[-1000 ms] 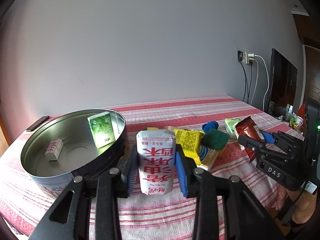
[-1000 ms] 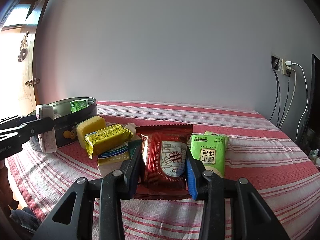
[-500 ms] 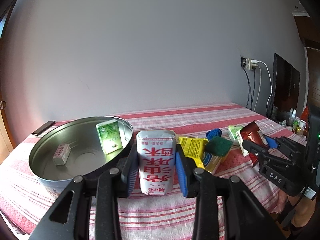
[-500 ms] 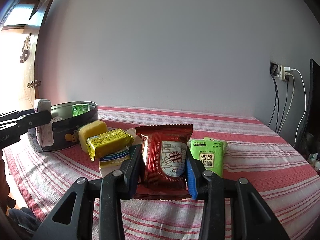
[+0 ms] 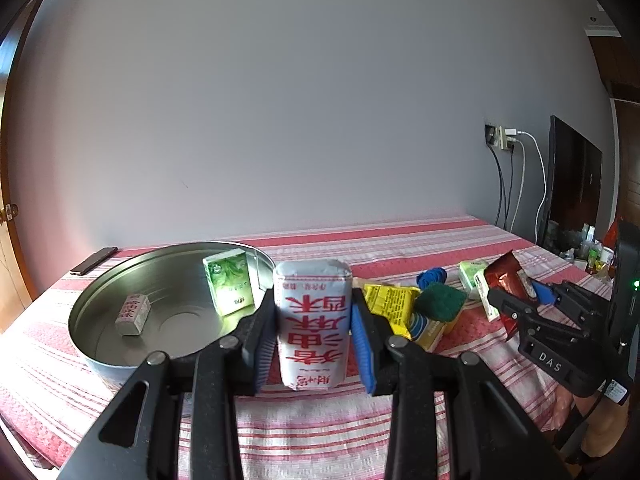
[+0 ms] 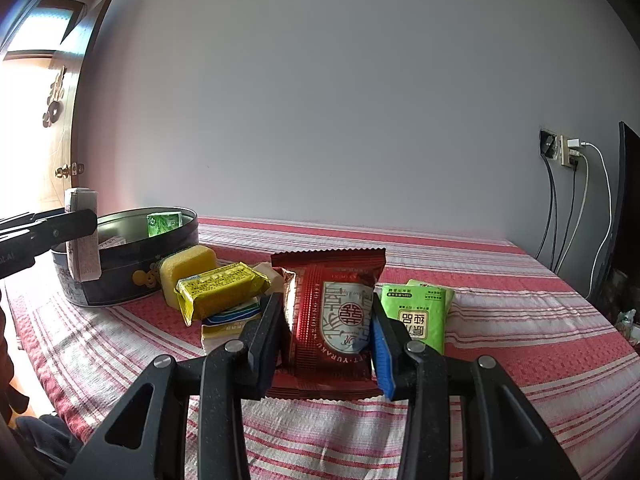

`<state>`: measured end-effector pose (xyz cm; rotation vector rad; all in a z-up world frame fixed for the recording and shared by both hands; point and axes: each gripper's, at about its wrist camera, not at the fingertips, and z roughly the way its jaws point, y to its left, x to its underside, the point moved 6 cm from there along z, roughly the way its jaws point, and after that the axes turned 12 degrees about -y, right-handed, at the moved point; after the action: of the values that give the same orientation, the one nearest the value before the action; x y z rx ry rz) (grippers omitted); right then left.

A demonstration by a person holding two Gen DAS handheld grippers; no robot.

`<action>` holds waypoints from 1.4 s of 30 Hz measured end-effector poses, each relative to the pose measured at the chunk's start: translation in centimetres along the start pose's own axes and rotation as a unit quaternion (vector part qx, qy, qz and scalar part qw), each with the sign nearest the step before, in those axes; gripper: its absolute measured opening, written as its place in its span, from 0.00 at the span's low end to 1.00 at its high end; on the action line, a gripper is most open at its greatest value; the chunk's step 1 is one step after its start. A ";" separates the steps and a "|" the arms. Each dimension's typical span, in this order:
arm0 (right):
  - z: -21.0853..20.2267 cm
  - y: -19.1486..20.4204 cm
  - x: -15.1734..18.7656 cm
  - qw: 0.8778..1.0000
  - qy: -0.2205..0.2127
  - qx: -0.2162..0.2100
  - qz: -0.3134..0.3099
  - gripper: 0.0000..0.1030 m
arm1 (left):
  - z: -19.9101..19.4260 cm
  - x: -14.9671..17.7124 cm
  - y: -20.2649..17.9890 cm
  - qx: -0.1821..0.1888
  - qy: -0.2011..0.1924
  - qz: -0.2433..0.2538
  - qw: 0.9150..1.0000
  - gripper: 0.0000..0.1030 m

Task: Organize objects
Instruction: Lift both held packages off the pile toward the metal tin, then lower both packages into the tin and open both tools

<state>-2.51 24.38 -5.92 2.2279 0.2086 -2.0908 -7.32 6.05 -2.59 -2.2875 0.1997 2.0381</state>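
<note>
My left gripper is shut on a white packet with red characters, held upright above the striped cloth, just right of the round metal tin. In the tin lie a green carton and a small white packet. My right gripper is shut on a red snack pouch, lifted over the table. From the right wrist view the left gripper and its packet hang at the tin's near rim.
On the red-striped tablecloth lie a yellow sponge, a yellow bar, a blue-white box, green tissue packs, a green scourer and a blue item. A phone lies back left; cables hang right.
The left wrist view has tilted up and shifted, so the tin sits further right and lower in it. Both grips are unchanged; the right gripper stays put.
</note>
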 end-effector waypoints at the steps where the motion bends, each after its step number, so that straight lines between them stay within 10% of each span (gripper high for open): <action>1: -0.1 0.0 0.0 1.000 -0.001 0.000 0.001 0.41 | -0.1 0.0 0.0 0.000 -0.001 0.000 1.000 0.33; 42: 5.6 11.6 -7.2 0.986 0.031 -0.163 -0.002 0.41 | 1.1 -2.0 11.8 -0.083 0.015 -0.048 0.995 0.33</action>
<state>-6.69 11.72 0.47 2.0971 0.5186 -1.8310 -10.35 -5.36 -0.30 -2.3711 -0.0807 2.0453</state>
